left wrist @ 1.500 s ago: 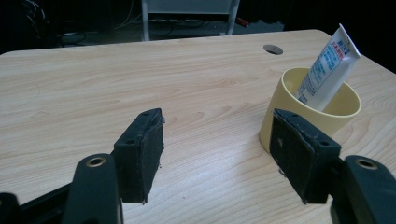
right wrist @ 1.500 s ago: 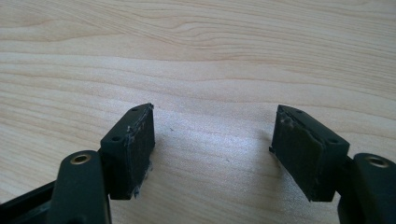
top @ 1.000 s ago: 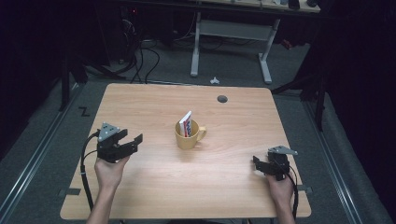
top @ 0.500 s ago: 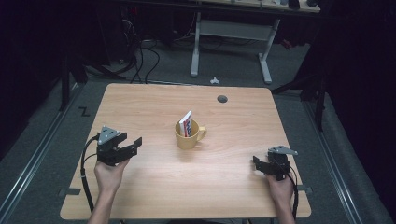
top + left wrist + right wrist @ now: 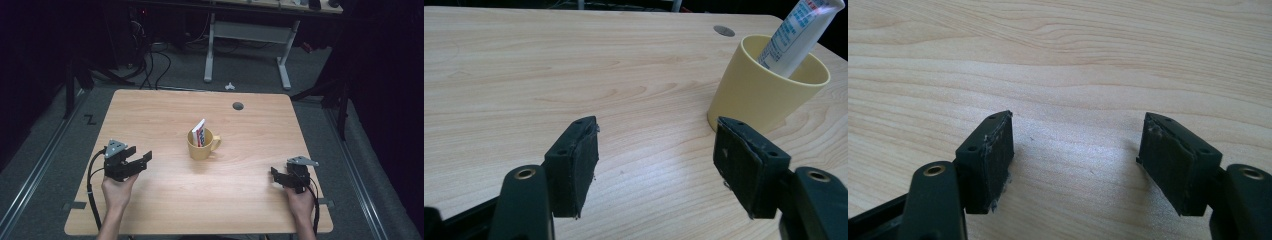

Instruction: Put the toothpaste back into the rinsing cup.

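The left gripper (image 5: 142, 159) is held wide open near the yellow mug (image 5: 201, 146); a tube (image 5: 199, 132) is stood inside; the right gripper (image 5: 276, 175) is opened too, with nothing between.

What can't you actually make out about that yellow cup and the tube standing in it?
- Tube: its top is cut off by the upper edge of the left gripper view; its lower end is hidden by the cup's wall.
- Tube's print: too small in the high view, blurred in the left gripper view.
- Cup: its handle is out of sight in the left gripper view, behind the cup.
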The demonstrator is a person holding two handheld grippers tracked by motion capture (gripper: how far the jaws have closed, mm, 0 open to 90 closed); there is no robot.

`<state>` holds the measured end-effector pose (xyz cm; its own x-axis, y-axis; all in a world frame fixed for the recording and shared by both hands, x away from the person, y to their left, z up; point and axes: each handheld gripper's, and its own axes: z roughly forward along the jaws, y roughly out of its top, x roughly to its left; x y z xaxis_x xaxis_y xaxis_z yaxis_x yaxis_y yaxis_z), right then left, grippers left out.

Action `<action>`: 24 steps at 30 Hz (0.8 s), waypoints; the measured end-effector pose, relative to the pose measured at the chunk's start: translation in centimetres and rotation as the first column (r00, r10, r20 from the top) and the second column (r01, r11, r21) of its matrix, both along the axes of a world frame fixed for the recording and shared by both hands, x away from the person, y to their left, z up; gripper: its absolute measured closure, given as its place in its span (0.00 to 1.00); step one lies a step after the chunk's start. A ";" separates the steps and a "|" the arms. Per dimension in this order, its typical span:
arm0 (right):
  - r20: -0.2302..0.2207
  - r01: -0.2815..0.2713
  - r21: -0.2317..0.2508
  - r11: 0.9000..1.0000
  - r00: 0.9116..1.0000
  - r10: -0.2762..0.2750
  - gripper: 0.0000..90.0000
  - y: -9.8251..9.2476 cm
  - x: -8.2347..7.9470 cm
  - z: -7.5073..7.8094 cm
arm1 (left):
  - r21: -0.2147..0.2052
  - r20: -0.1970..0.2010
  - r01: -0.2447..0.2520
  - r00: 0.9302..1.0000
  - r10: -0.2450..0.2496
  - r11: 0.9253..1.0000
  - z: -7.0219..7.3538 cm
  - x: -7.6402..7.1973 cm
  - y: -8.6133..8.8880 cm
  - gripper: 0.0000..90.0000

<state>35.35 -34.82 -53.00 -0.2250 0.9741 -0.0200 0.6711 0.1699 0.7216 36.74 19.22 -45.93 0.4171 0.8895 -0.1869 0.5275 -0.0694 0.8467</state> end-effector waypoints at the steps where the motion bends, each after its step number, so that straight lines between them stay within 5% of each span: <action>1: 0.000 0.000 0.000 1.000 1.000 0.000 0.33 0.0 0.0 0.0 | -0.001 -0.002 -0.001 1.000 0.001 1.000 -0.1 0.0 0.1 0.39; 9: 0.000 0.000 0.000 1.000 1.000 0.000 0.33 0.0 0.0 0.0 | -0.019 -0.019 -0.013 1.000 0.012 1.000 -1.0 -0.2 0.3 0.38; 24: 0.000 0.000 0.000 1.000 1.000 0.000 0.33 0.0 0.0 0.0 | 0.009 -0.050 -0.018 0.999 0.018 1.000 -2.7 -0.4 0.0 0.38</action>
<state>35.34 -34.82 -53.00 -0.2250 0.9741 -0.0201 0.6711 0.1700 0.7216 36.30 19.20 -48.65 0.3915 0.8983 -0.1996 0.5706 -0.0668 0.8185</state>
